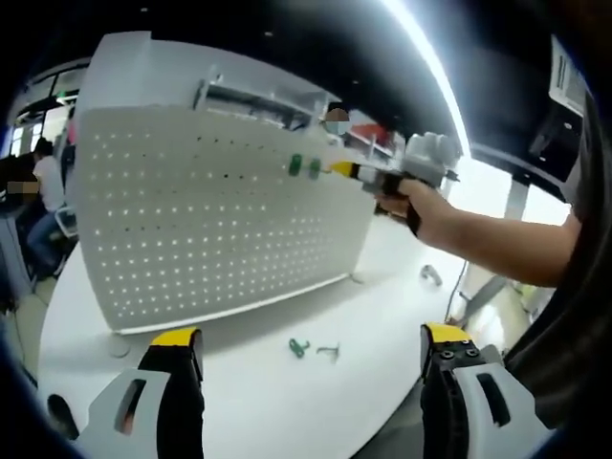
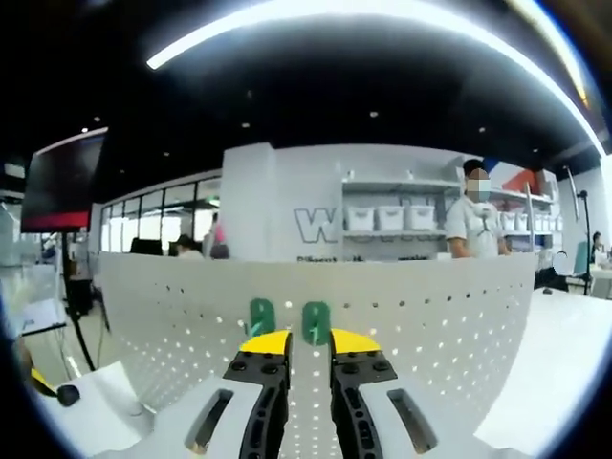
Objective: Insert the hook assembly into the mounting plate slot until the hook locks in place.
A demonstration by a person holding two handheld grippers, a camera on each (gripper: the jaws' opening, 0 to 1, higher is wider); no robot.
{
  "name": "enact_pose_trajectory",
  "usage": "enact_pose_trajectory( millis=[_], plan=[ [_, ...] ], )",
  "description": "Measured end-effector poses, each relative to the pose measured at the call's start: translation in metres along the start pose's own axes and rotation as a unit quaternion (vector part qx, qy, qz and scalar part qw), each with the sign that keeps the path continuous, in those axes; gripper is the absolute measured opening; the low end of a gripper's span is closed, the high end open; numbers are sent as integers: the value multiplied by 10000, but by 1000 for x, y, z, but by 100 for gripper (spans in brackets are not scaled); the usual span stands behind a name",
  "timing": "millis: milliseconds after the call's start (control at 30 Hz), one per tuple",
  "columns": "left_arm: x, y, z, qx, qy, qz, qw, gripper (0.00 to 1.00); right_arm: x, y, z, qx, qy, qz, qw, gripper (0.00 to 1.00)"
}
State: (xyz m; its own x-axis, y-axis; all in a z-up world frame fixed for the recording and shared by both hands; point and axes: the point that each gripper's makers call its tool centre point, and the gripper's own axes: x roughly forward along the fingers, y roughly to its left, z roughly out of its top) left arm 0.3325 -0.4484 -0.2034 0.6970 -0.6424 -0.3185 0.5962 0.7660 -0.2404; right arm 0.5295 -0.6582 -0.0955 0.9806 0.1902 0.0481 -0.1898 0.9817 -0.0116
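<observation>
A white pegboard plate stands upright on the white table. Two green hooks sit in its upper part: one hook on the left, the other hook beside it. My right gripper is pressed up to the board, its jaws drawn close on the right-hand green hook. A person's hand holds that right gripper, which comes in from the right. My left gripper hangs back above the table, wide open with nothing between its yellow-tipped jaws.
A loose green hook and a bare metal hook lie on the table in front of the board. Another small metal part lies to the right. People and shelves stand behind the board.
</observation>
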Motion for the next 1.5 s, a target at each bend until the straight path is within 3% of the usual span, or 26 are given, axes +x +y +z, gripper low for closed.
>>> enact_pose_trajectory(
  millis=[533,967,1500],
  plan=[
    [1,-7,-7,173,128,-42,9998,96,-37,17,-34,68,353,226,9991,18],
    [1,-13,-15,125,224,-98,9996,97,-78,23,-78,-52,906,494,9947,19],
    [3,-15,-23,82,332,-76,9994,97,-122,75,-131,-177,1605,1323,9780,24]
  ],
)
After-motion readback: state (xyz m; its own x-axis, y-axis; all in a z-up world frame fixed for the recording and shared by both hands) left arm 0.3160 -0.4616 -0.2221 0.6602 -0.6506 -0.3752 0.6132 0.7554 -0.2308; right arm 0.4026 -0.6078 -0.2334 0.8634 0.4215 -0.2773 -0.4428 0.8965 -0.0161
